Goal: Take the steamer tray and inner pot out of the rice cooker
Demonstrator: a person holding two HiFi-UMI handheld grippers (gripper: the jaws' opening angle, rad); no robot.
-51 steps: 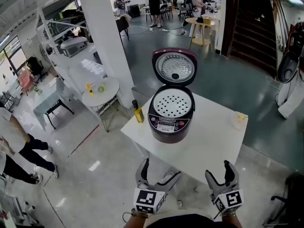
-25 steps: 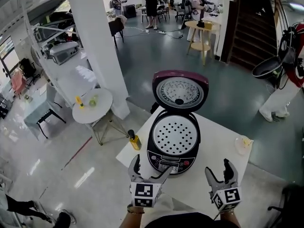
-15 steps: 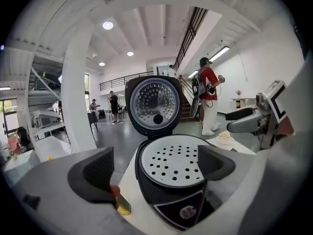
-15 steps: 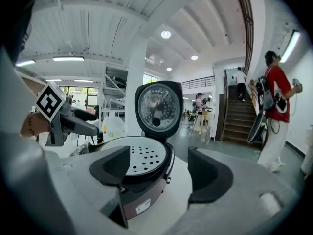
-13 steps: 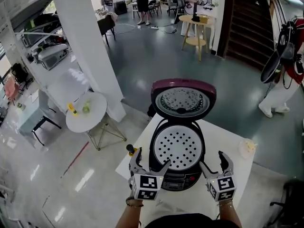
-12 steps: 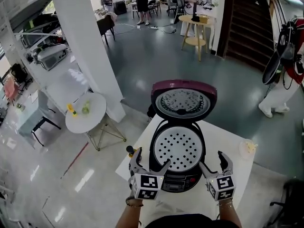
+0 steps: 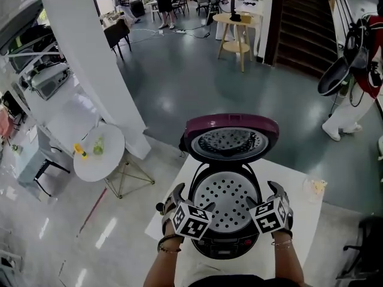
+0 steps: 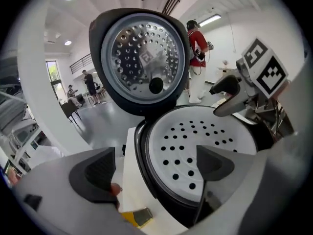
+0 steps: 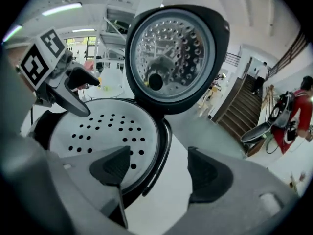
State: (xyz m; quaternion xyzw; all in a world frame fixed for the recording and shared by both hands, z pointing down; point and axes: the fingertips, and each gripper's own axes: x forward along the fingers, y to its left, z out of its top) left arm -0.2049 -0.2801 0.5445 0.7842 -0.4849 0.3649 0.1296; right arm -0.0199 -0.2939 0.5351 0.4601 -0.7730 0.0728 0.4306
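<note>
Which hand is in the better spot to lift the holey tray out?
Neither, probably: they match. The left gripper has the left edge of the tray between its open jaws, and the right gripper has the right edge between its own. A two-handed lift looks most likely.

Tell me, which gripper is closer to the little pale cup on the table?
Right. The right gripper straddles the rice cooker's right rim, the side facing the cup; the left gripper straddles the opposite rim, with the cooker between.
</note>
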